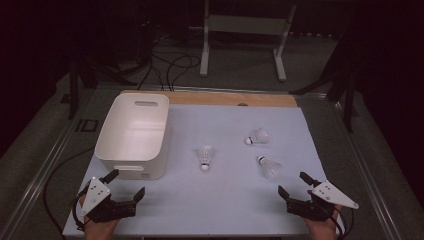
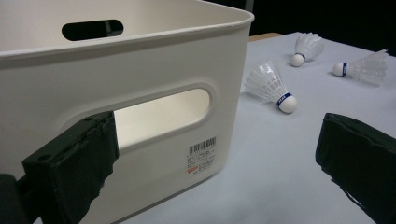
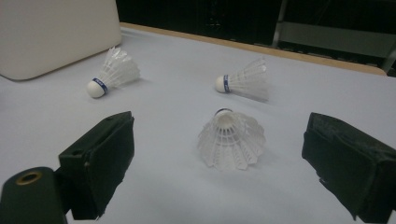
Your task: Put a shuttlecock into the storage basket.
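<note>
Nearest the high camera, two hands came in at the table's near edge: the left gripper [image 1: 126, 185] at about 7 o'clock and the right gripper [image 1: 292, 182] at about 5 o'clock, each with its jaws spread wide and nothing between them. Both hands were cut off by the bottom of the picture. Between the two grippers the pale table sheet [image 1: 215, 210] lay bare, giving open room along the near edge.

Just ahead of the left gripper, at 12 o'clock from it, stood the white bin [image 1: 134, 134]; in the left gripper view its handle slot [image 2: 161, 114] was partly covered by one black jaw, and the bin's wall blocked that gripper's straight path forward.

From the right gripper, the nearest shuttlecock [image 1: 268, 166] lay at about 11 o'clock, on its side, apart from the jaws. The middle shuttlecock [image 1: 205, 156] stood cork down near the table's centre, at 3 o'clock from the bin and clear of it. The far shuttlecock [image 1: 257, 137] lay on its side beyond, at 12 o'clock from the nearest one. All three were well apart from each other.

Past the table's wooden far edge [image 1: 235, 98], cables and a white frame [image 1: 245, 30] sat on a dim floor, hard to make out.
</note>
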Motion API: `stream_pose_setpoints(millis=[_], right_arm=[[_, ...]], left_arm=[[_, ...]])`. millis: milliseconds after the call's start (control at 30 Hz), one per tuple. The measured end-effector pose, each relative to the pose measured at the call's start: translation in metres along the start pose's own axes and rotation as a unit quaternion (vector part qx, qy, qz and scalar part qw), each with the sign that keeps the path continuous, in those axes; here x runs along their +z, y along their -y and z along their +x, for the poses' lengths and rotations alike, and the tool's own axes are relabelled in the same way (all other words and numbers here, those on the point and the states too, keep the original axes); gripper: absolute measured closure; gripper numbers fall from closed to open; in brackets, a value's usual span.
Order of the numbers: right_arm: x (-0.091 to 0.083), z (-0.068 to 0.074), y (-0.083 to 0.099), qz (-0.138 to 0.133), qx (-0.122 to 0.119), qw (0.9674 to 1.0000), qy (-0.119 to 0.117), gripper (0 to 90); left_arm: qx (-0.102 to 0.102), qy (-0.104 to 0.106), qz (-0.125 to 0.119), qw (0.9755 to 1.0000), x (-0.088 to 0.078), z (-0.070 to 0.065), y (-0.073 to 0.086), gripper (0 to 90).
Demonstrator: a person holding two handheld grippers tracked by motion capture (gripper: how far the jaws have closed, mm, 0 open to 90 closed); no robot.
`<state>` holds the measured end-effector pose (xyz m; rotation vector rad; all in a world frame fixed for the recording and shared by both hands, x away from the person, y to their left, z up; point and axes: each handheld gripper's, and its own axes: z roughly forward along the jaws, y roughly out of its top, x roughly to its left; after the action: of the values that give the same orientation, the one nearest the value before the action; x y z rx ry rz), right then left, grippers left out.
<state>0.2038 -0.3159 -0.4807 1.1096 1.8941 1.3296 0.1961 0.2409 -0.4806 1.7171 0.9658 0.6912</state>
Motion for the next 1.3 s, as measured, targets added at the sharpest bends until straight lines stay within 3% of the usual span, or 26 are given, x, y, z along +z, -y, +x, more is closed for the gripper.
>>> stream_pose_setpoints(millis=[433, 767, 1300], right_arm=[[0.0, -0.001, 0.0, 0.004, 0.003, 1.0, 0.005, 9.2], [0.003, -0.003, -0.002, 0.025, 0.009, 0.9996, 0.005, 9.2], [0.012, 0.001, -0.013, 0.056, -0.002, 0.9984, -0.003, 9.1]], left_arm=[[-0.004, -0.002, -0.008, 1.0, -0.001, 0.002, 0.0, 0.0], [0.002, -0.005, -0.005, 1.0, 0.0, 0.0, -0.001, 0.0], [0.005, -0.008, -0.002, 1.0, 0.001, -0.001, -0.001, 0.0]])
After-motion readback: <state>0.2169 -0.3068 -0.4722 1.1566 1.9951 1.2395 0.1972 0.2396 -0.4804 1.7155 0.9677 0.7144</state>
